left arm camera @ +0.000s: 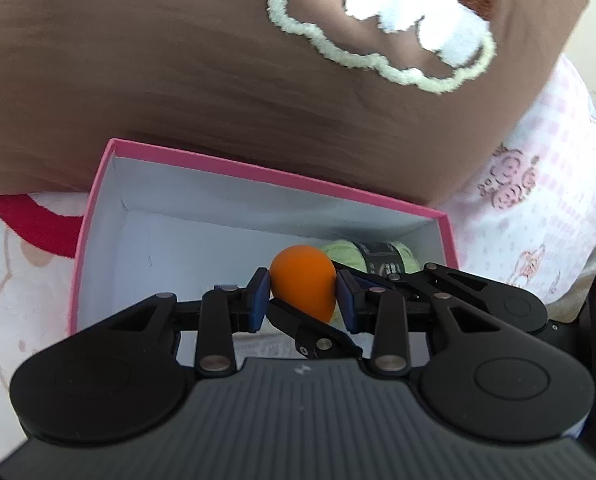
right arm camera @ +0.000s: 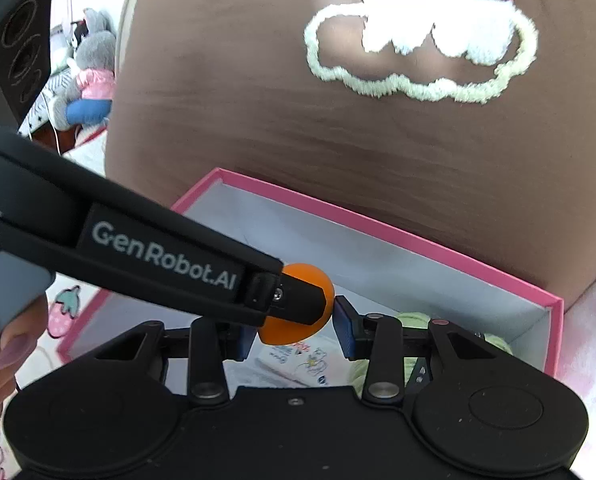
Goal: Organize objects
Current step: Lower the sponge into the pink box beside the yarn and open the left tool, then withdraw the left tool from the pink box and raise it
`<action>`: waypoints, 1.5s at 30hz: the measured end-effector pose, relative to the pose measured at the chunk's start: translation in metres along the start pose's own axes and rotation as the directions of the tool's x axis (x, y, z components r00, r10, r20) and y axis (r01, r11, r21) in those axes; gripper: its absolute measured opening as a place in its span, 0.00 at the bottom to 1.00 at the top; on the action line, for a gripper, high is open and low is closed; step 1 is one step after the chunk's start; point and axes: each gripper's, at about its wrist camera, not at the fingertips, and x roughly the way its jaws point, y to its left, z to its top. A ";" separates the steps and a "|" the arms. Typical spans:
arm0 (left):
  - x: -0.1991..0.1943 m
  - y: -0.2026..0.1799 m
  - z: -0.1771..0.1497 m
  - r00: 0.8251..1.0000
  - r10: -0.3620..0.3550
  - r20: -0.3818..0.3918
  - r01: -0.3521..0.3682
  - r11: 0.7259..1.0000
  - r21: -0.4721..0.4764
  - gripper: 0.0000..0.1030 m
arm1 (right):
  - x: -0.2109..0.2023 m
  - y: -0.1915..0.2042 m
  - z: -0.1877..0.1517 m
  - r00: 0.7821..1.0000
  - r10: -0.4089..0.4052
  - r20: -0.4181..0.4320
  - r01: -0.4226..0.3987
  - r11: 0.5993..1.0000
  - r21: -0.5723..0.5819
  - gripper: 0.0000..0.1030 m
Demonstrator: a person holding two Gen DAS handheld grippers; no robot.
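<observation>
Resting between left gripper [left arm camera: 302, 295]: orange ball [left arm camera: 302, 280].

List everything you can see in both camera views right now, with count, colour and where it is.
orange ball: one, orange, held over the box
box: one, pink outside, white inside, open, on the bedding
yarn ball: one, pale green with a dark label, in the box's far right corner
printed packet: one, white with cartoons, on the box floor
pillow: one, brown with an embroidered cloud, behind the box
bedding: white and pink print, under the box
plush rabbit: one, grey, far left background
left hand-held gripper: black, shut on the ball
right hand-held gripper: black, open, ball between its pads
</observation>
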 end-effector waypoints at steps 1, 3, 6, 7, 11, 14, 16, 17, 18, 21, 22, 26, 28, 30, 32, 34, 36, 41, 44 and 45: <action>0.003 0.002 0.001 1.000 -0.004 0.004 0.004 1.000 -0.002 0.34 | 0.003 -0.001 0.002 1.000 -0.007 -0.007 0.007 1.000 -0.003 0.43; 0.010 0.005 0.001 1.000 -0.012 0.013 0.012 1.000 -0.015 0.34 | 0.010 -0.003 0.004 1.000 -0.017 -0.024 0.016 1.000 -0.013 0.43; 0.020 0.008 0.002 1.000 -0.006 0.009 0.007 1.000 -0.021 0.34 | 0.021 -0.004 0.007 0.997 -0.047 -0.056 0.047 0.999 -0.002 0.43; 0.023 0.009 0.002 1.000 -0.005 0.010 0.005 1.000 -0.018 0.34 | 0.024 -0.003 0.007 0.997 -0.053 -0.062 0.053 0.999 -0.008 0.43; 0.032 0.013 0.004 1.000 0.009 0.008 -0.009 1.000 -0.012 0.34 | 0.034 -0.002 0.006 0.996 -0.057 -0.070 0.055 0.998 -0.023 0.43; 0.037 0.018 0.006 1.000 0.000 0.001 0.000 1.000 -0.028 0.34 | 0.041 -0.003 0.007 0.995 -0.057 -0.082 0.056 0.998 -0.013 0.43; 0.040 0.021 0.006 1.000 -0.009 -0.002 0.009 0.999 -0.042 0.34 | 0.043 -0.002 0.006 0.994 -0.065 -0.085 0.064 0.998 -0.020 0.43; 0.041 0.021 0.006 1.000 -0.011 -0.006 0.011 0.999 -0.043 0.34 | 0.045 -0.001 0.006 0.994 -0.069 -0.089 0.066 0.997 -0.026 0.43; 0.043 0.021 0.005 1.000 -0.013 -0.009 0.012 0.999 -0.043 0.34 | 0.046 -0.001 0.005 0.993 -0.072 -0.093 0.069 0.997 -0.031 0.43; 0.048 0.021 0.005 1.000 -0.012 -0.012 0.012 0.999 -0.042 0.34 | 0.049 0.000 0.004 0.991 -0.085 -0.102 0.082 0.996 -0.035 0.43; 0.049 0.020 0.005 1.000 -0.010 -0.011 0.010 0.999 -0.042 0.34 | 0.050 0.001 0.003 0.991 -0.094 -0.099 0.090 0.995 -0.045 0.43; 0.057 0.024 0.006 1.000 -0.019 -0.025 0.017 0.998 -0.063 0.34 | 0.054 0.008 0.000 0.985 -0.139 -0.104 0.129 0.987 -0.090 0.43; 0.059 0.024 0.005 0.999 -0.022 -0.029 0.020 0.997 -0.068 0.34 | 0.053 0.009 -0.002 0.983 -0.156 -0.095 0.147 0.984 -0.100 0.43; 0.059 0.022 0.004 0.999 -0.019 -0.032 0.017 0.997 -0.070 0.34 | 0.052 0.008 -0.003 0.979 -0.183 -0.086 0.174 0.979 -0.104 0.44; 0.055 0.019 0.002 1.000 0.000 -0.009 0.000 0.999 -0.054 0.38 | 0.050 0.006 -0.004 0.969 -0.227 -0.094 0.219 0.971 -0.091 0.44; 0.050 0.014 0.001 1.000 0.001 -0.002 -0.001 1.000 -0.030 0.39 | 0.043 0.003 -0.006 0.975 -0.206 -0.087 0.202 0.978 -0.056 0.44; 0.039 0.008 -0.001 1.000 0.013 0.013 -0.013 1.000 0.007 0.39 | 0.032 0.003 -0.010 0.977 -0.201 -0.063 0.199 0.979 -0.035 0.44; 0.009 0.000 -0.008 0.998 0.056 0.026 -0.058 0.995 0.082 0.41 | 0.001 0.004 -0.025 0.989 -0.148 -0.026 0.149 0.988 0.041 0.44; -0.006 -0.005 -0.016 0.998 0.067 0.020 -0.069 0.992 0.102 0.41 | -0.017 0.011 -0.032 0.993 -0.114 -0.007 0.114 0.992 0.052 0.44; -0.017 0.000 -0.017 0.997 0.073 0.022 -0.075 0.991 0.109 0.41 | -0.023 0.014 -0.033 0.995 -0.104 0.000 0.104 0.993 0.049 0.44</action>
